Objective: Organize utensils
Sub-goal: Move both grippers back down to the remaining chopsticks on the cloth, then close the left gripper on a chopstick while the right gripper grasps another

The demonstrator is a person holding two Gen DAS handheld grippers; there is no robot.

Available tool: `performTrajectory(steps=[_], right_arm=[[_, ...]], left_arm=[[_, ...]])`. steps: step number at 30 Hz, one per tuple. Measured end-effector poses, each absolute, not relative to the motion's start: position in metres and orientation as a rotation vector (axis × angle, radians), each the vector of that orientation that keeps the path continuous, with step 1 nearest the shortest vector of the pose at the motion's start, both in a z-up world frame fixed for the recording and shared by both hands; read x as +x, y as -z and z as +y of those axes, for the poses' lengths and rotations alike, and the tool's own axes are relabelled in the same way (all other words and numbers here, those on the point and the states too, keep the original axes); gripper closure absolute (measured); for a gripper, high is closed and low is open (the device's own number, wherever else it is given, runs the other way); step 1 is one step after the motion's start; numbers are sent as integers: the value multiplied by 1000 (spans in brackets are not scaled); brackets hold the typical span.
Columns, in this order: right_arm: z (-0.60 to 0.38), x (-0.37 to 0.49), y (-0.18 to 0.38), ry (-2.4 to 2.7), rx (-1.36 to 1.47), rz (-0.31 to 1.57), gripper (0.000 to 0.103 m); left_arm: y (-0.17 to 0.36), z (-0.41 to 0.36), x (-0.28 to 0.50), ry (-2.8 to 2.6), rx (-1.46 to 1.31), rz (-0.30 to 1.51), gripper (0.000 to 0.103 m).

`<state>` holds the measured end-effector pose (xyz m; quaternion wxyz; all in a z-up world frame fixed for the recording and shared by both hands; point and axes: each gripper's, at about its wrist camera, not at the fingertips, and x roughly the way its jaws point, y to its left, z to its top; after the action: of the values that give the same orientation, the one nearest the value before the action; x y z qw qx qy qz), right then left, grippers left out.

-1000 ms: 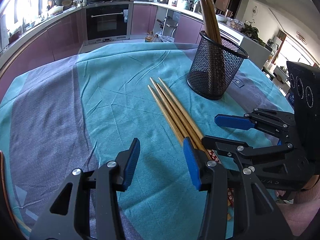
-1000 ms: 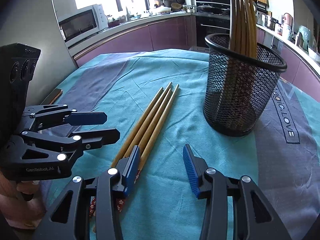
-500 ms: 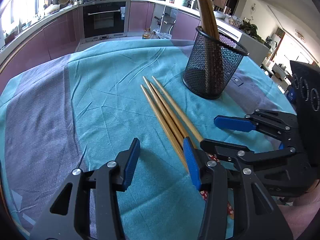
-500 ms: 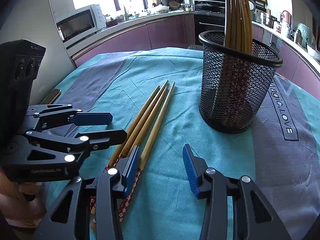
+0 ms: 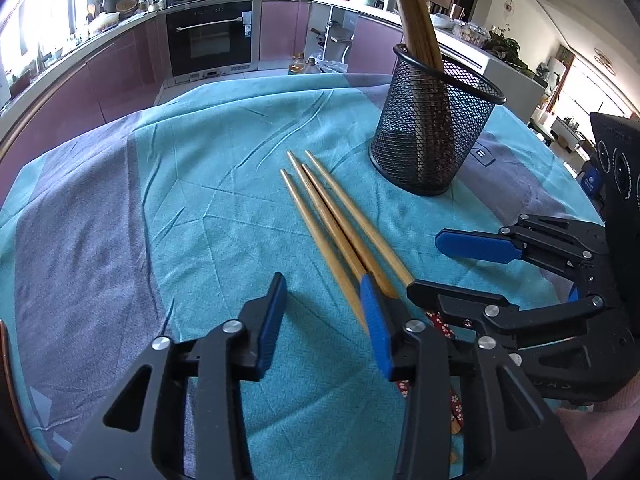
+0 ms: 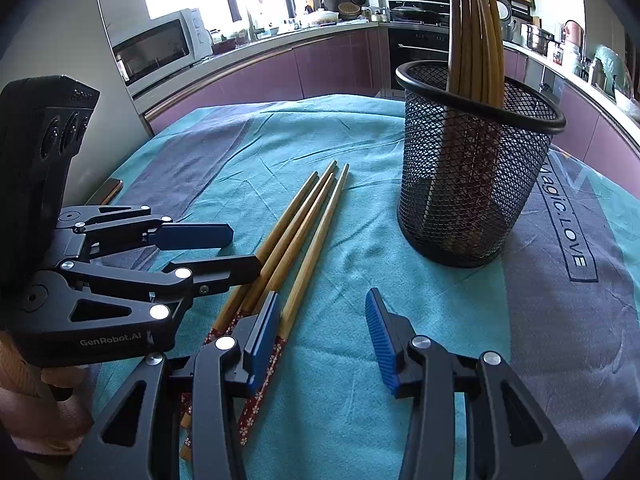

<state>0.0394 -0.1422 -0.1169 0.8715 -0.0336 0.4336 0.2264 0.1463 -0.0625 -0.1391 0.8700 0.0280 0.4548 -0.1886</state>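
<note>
On a teal-and-grey cloth (image 5: 200,208), the left gripper (image 5: 322,322) hangs low with its jaws wide and nothing between them; its right finger (image 5: 374,332) sits over the near ends of four loose chopsticks (image 5: 332,220), though whether it touches them cannot be told from this angle. The chopsticks lie side by side, tips fanned slightly toward the kitchen, their red flowered handles tucked under the tools. Further right stands the mesh cup (image 5: 434,136), upright, holding a sheaf of darker chopsticks (image 5: 416,16) that lean against its rim. At the far right the right gripper (image 5: 452,264) reaches in from the side, also wide and empty, its lower finger just beside the outermost chopstick.

From the right wrist, the left gripper (image 6: 240,250) enters at the left, its lower finger against or just over the bundle. The chopsticks (image 6: 304,224) run diagonally up the cloth (image 6: 568,340), and the right gripper (image 6: 320,328) straddles bare fabric, its left finger resting by the handles. The cup (image 6: 476,168) stands well apart to the right, near the printed words "Magic LOVE".

Compared with a second ago, both tools have edged forward along the bundle: the cup looms larger in both views, and the chopsticks sit nearer frame centre in the left view. Their lay on the cloth is unchanged, and the jaws' spread is the same.
</note>
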Motion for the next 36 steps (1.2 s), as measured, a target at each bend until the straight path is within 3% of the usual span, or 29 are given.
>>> performTrajectory(steps=[9, 24, 30, 36], right_arm=[[-137, 45, 117, -463, -85, 908, 65], [-125, 61, 120, -446, -93, 906, 71], [-134, 64, 120, -451, -32, 915, 91], [-143, 62, 121, -459, 22, 920, 97]], left_arm=[[140, -63, 147, 396, 71, 966, 86], [141, -60, 164, 380, 22, 990, 86], [142, -56, 163, 367, -22, 992, 90], [142, -49, 159, 361, -78, 995, 95]])
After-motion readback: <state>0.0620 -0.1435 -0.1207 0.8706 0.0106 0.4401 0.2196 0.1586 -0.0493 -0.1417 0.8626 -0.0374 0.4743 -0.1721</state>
